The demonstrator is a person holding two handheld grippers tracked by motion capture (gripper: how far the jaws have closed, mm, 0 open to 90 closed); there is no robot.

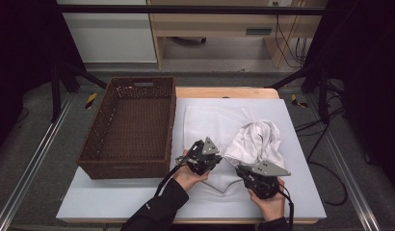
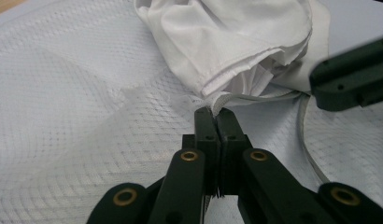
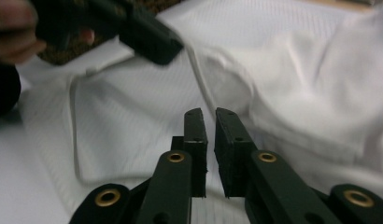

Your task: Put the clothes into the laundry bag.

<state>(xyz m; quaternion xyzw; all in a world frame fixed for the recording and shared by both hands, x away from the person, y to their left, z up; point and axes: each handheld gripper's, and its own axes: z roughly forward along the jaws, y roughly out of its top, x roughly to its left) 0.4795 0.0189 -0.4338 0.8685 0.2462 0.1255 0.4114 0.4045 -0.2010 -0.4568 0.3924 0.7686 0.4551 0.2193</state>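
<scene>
Jaws of left gripper [image 2: 216, 114] pressed together, pinching the hem edge of the white cloth [image 2: 236, 42] at the tips; cloth bunches up just beyond them. Right gripper [image 3: 210, 114] jaws stand slightly apart, narrow gap, nothing between them; the cloth lies under and ahead of the tips, pads not on it.

High view: left gripper [image 1: 201, 156] and right gripper [image 1: 256, 173] sit near each other at the near-middle of the table [image 1: 301, 192], each in a hand, with the cloth [image 1: 258, 139] heaped just beyond and between them. Heap rests on a flat mesh sheet [image 1: 205, 120] spread on the white table top; sheet weave is clear in left gripper view [image 2: 87, 116].

Basket [image 1: 130, 130], brown wicker, sits on the table's left side, just beside the sheet, apart from the cloth.
</scene>
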